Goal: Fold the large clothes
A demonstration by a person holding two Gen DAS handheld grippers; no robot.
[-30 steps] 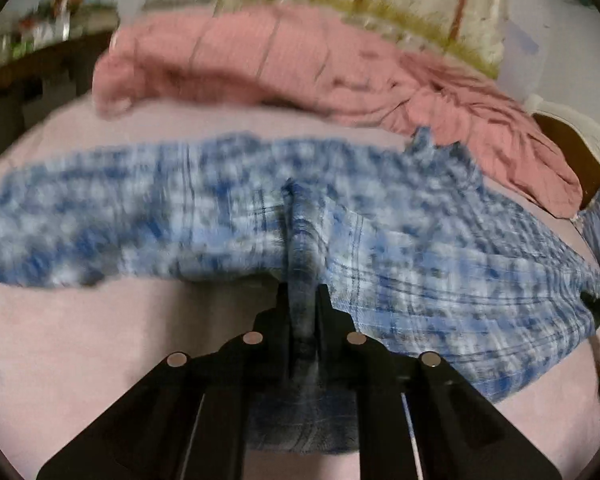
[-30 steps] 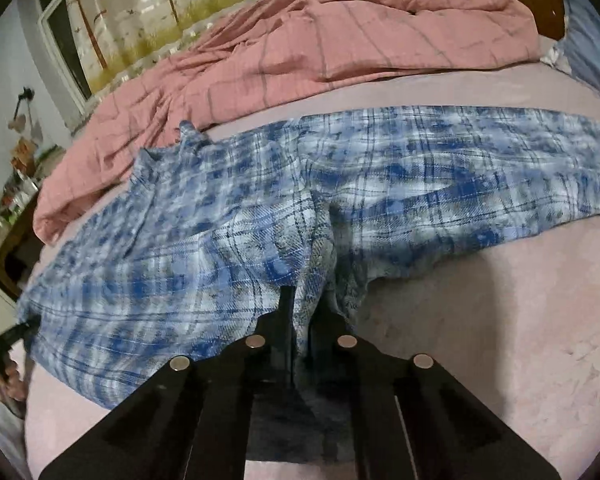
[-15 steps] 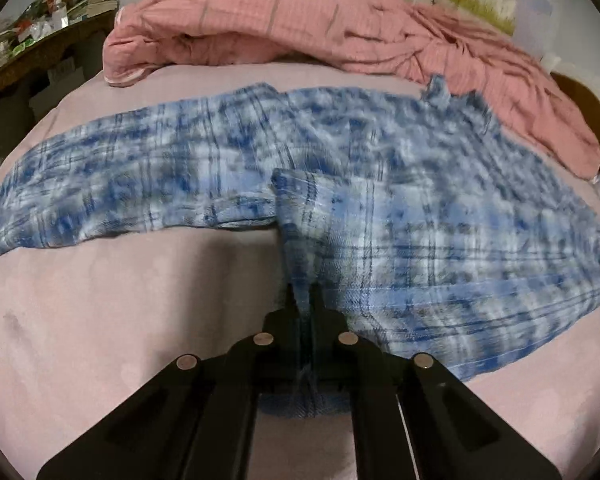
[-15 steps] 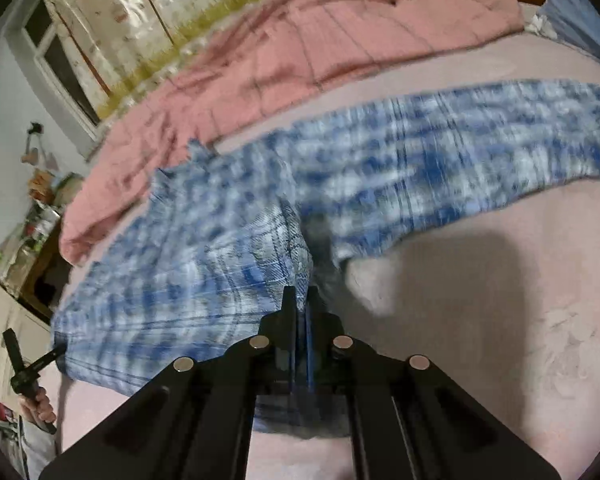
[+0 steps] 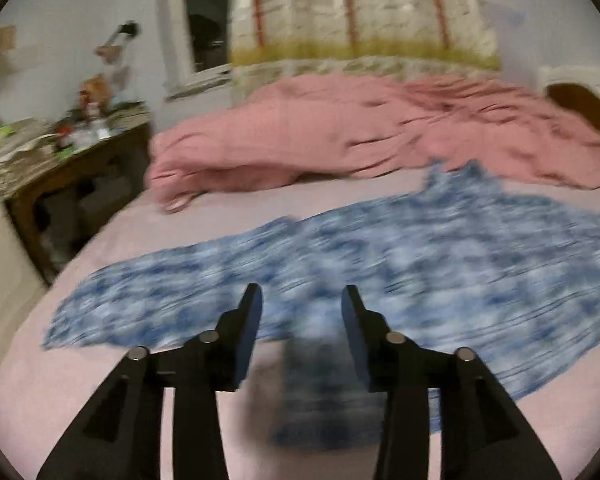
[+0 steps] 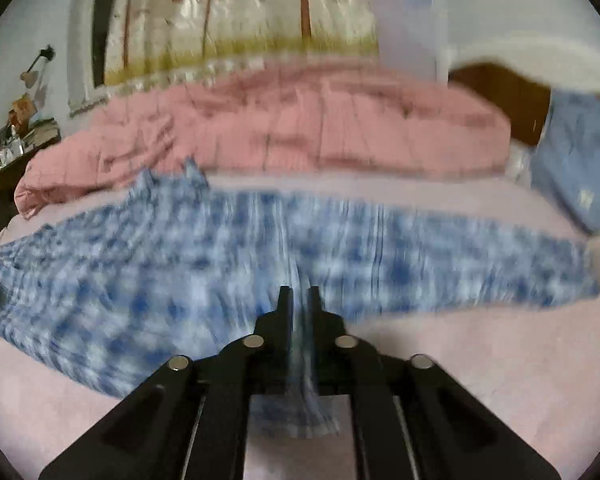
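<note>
Left tongs (image 5: 301,300) of mine gape wide just above the near edge of the blue plaid shirt (image 5: 400,264); my right tongs (image 6: 299,300) pinch its hem. It sprawls across the pink bed (image 5: 60,392), near the tongs.

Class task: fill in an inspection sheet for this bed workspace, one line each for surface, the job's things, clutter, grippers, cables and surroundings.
Surface: pale pink bed sheet, bare at the near edge.
Job's things: blue-and-white plaid shirt spread across the bed, blurred.
Clutter: rumpled pink blanket beyond the shirt; blue pillow to the right.
Grippers: left gripper open, holding nothing; right gripper shut on the shirt's edge.
Cables: nothing seen.
Surroundings: cluttered wooden side table, patterned curtain, window.
</note>
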